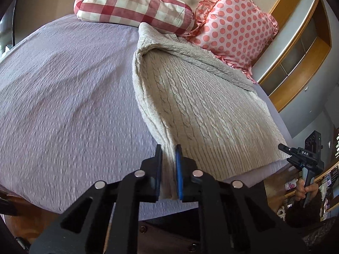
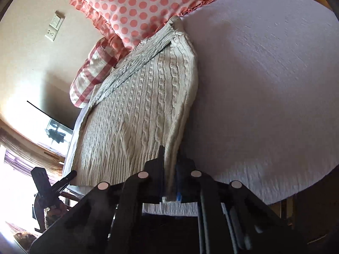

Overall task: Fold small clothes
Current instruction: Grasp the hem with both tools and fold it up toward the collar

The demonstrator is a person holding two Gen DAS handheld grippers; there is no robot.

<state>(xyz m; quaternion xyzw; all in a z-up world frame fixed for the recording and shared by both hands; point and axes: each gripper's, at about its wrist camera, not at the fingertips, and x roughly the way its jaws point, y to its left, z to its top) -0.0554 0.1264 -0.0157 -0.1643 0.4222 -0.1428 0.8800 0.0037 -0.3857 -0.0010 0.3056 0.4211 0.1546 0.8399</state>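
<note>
A cream cable-knit sweater (image 1: 203, 108) lies lengthwise on the lilac bedspread (image 1: 63, 97), its far end against the pillows. My left gripper (image 1: 168, 148) is shut on the sweater's near left hem corner. In the right wrist view the same sweater (image 2: 139, 114) lies on the bedspread (image 2: 264, 84), and my right gripper (image 2: 170, 151) is shut on its near right hem corner. The other gripper shows at the edge of each view, in the left wrist view (image 1: 305, 154) and in the right wrist view (image 2: 53, 182).
A red-checked pillow (image 1: 135, 4) and a pink polka-dot pillow (image 1: 235, 23) lie at the head of the bed. A wooden shelf unit (image 1: 303, 48) stands to the right. A wall socket (image 2: 54, 26) and a window (image 2: 17, 148) are on the left.
</note>
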